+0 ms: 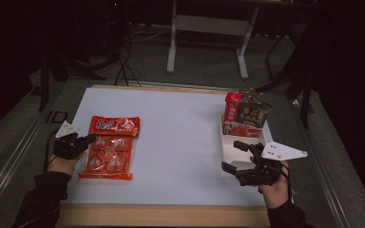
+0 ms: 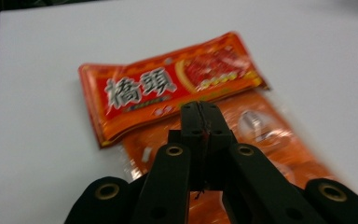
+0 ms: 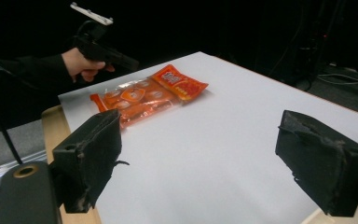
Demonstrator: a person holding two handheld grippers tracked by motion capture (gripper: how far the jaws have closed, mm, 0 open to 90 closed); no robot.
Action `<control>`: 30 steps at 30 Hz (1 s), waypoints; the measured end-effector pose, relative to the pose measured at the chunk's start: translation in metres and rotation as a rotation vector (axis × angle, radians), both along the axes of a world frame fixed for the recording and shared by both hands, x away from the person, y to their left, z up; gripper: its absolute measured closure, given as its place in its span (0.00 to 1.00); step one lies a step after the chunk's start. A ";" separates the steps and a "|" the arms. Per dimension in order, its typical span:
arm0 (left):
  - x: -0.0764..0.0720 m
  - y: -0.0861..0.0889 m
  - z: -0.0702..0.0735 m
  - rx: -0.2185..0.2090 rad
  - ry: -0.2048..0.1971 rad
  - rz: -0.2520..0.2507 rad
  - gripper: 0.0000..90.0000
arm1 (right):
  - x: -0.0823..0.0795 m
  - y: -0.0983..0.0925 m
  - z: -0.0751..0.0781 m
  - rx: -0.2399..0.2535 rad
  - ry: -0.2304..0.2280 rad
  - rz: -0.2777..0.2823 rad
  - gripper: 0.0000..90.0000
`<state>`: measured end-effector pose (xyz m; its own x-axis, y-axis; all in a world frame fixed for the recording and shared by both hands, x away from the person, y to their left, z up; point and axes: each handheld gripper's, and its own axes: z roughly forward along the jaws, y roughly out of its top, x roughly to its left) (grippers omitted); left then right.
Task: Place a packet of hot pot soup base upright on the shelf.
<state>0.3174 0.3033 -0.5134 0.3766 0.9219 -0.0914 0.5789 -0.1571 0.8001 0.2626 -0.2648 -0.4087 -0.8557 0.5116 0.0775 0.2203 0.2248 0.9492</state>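
A red-orange sachet [image 1: 115, 125] [image 2: 168, 88] with large white characters lies across the far end of a bigger clear orange pack [image 1: 108, 156] [image 2: 261, 135] of several round pieces, at the table's left. My left gripper [image 1: 91, 138] [image 2: 200, 109] is shut, its jaws pressed together just over the pack's left edge; I see nothing gripped between them. From the right gripper view, the left gripper [image 3: 129, 62] hovers beside the sachet [image 3: 179, 83] and the pack [image 3: 130, 98]. My right gripper [image 1: 232, 155] [image 3: 205, 149] is open and empty beside the white tray [image 1: 224, 142].
The tray at the right holds an upright red packet [image 1: 232, 107], a dark packet [image 1: 254, 111] and a red item [image 1: 240, 129]. The white tabletop [image 1: 171, 142] has a wooden front edge [image 1: 161, 214]. A stand's legs [image 1: 171, 52] rise beyond the table.
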 end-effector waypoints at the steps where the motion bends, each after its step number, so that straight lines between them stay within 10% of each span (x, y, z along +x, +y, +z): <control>1: 0.001 0.003 -0.006 0.014 0.010 0.009 1.00 | 0.000 0.001 -0.001 -0.003 0.004 0.007 0.16; 20: 0.011 0.001 -0.029 0.094 0.111 0.080 1.00 | 0.002 0.005 -0.004 -0.023 0.016 0.030 0.16; 30: 0.014 -0.028 -0.026 0.108 0.111 -0.003 1.00 | 0.002 0.006 -0.005 -0.023 0.021 0.036 0.16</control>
<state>0.3311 0.2752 -0.5397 0.3728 0.9273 -0.0326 0.6621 -0.2412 0.7096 0.2648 -0.2589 -0.4133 -0.8717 0.4827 0.0840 0.2317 0.2550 0.9388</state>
